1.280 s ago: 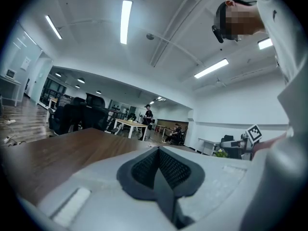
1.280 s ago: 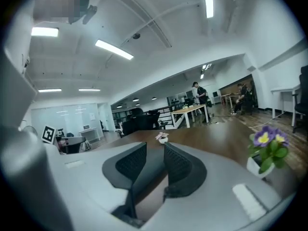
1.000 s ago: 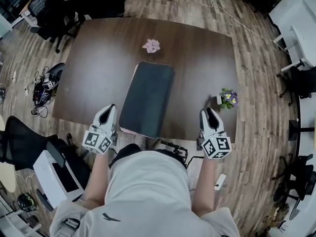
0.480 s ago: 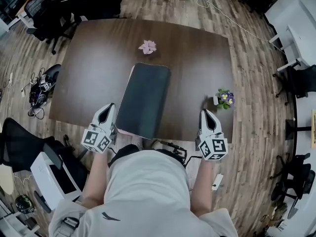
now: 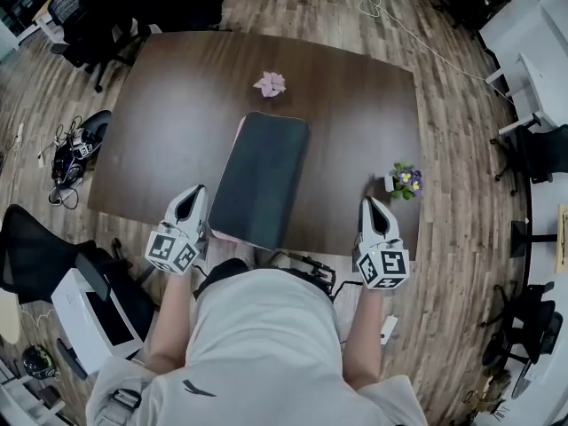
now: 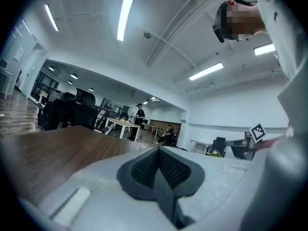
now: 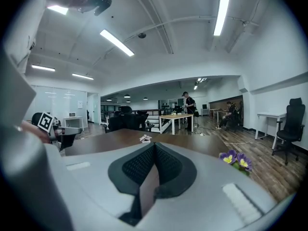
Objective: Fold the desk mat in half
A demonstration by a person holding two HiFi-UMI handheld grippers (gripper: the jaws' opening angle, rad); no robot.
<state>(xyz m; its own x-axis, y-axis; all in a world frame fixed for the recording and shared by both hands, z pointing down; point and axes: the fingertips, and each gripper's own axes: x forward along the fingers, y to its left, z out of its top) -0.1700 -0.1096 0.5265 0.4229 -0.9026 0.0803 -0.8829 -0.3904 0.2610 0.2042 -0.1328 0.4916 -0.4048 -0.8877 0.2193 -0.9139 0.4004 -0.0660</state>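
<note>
Two grippers hover at the near edge of the table [image 5: 160, 131], both with jaws pressed together on nothing. The left gripper [image 5: 190, 204] sits just beside the desk mat's [image 5: 259, 177] near left corner, the right gripper [image 5: 374, 211] well off to its right. Potted purple flowers [image 5: 407, 177] stand beyond the right gripper, and a pink flower [image 5: 271, 83] lies past the mat's far end.

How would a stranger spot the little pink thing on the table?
Find the big dark brown table. A dark desk mat lies down its middle; just beyond the mat's far end sits the pink flower. It is pale pink, unlike the purple potted flowers near the right edge.
</note>
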